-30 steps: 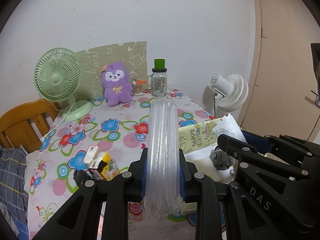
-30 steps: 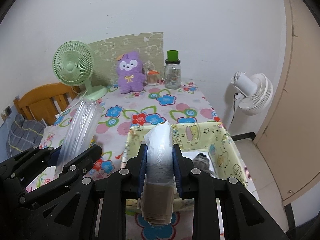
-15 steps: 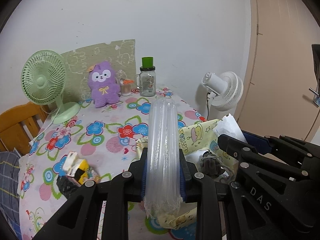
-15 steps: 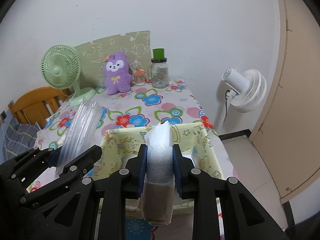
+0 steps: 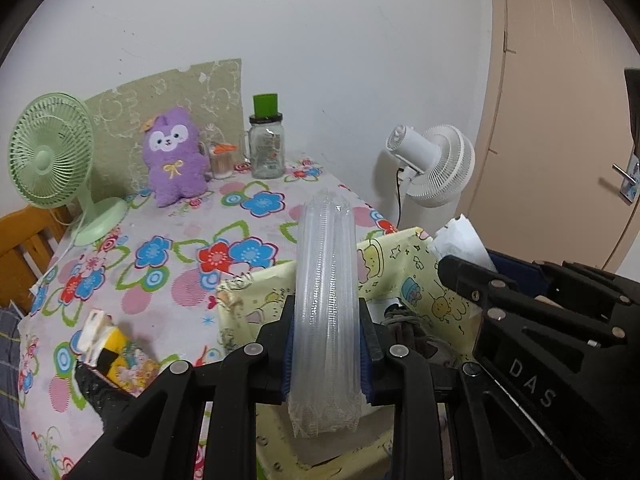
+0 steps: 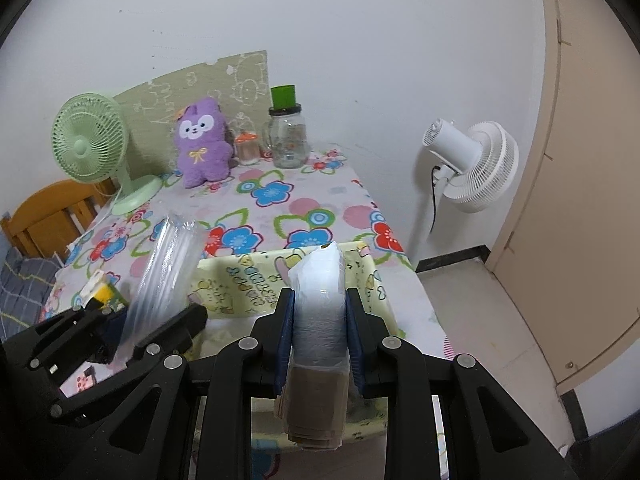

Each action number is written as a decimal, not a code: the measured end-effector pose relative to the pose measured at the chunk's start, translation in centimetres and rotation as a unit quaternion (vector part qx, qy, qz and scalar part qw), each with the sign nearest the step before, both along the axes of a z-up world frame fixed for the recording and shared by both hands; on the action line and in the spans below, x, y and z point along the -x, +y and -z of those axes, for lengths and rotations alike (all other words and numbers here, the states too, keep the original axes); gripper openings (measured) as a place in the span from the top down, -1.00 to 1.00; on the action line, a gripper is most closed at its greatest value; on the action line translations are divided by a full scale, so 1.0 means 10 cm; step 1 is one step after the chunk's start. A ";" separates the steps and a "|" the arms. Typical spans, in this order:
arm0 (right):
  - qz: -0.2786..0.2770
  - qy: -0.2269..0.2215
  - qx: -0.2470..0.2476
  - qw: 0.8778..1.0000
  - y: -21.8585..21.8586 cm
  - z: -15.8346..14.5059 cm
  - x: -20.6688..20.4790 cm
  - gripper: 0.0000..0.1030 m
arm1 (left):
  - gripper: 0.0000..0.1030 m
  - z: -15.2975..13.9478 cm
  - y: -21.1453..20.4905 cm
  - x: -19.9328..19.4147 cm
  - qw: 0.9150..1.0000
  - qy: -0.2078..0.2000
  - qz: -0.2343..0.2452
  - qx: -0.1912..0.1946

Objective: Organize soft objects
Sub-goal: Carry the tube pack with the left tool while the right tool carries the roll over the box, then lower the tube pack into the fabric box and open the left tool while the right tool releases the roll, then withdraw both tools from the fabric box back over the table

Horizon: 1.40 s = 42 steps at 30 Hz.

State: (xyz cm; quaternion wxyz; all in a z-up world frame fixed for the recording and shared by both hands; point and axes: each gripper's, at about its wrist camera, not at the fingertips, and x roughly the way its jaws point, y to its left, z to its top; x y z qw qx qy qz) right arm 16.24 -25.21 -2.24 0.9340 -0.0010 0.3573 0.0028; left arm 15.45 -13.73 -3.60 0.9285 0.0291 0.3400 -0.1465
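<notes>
My left gripper (image 5: 326, 344) is shut on a long clear plastic sleeve of stacked cups (image 5: 326, 288), which stands up between the blue pads. My right gripper (image 6: 318, 332) is shut on a white plastic-wrapped roll (image 6: 318, 292) with a brown paper end. Both hang over a yellow cartoon-print fabric basket (image 6: 248, 284) (image 5: 404, 268) at the table's near right edge. A dark grey soft item (image 5: 404, 328) lies inside the basket. In the right wrist view the left gripper (image 6: 120, 344) with the cup sleeve (image 6: 164, 272) shows at lower left.
A purple plush toy (image 5: 174, 160), a green desk fan (image 5: 52, 164), a glass jar with a green lid (image 5: 266, 144) and a small jar (image 5: 222, 160) stand at the back of the flowered tablecloth (image 5: 168, 248). A yellow-and-white pack (image 5: 108, 348) lies near left. A white floor fan (image 6: 472, 164) stands right.
Both grippers have moved to the right and slightly down with their loads; the basket now lies directly beneath them, and the table's objects have slid left in view.
</notes>
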 end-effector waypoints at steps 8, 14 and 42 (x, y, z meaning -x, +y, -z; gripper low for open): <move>-0.003 0.016 -0.001 1.000 -0.01 0.12 -0.14 0.46 | 0.31 0.12 -0.07 -0.12 1.000 0.019 0.003 0.007; -0.009 0.028 -0.011 1.000 0.00 0.22 -0.23 0.46 | -0.11 0.17 -0.09 -0.16 1.000 0.022 -0.003 -0.011; -0.006 0.009 -0.016 1.000 0.26 0.14 0.07 -0.42 | -0.70 0.07 0.13 0.11 0.999 0.006 -0.020 -0.035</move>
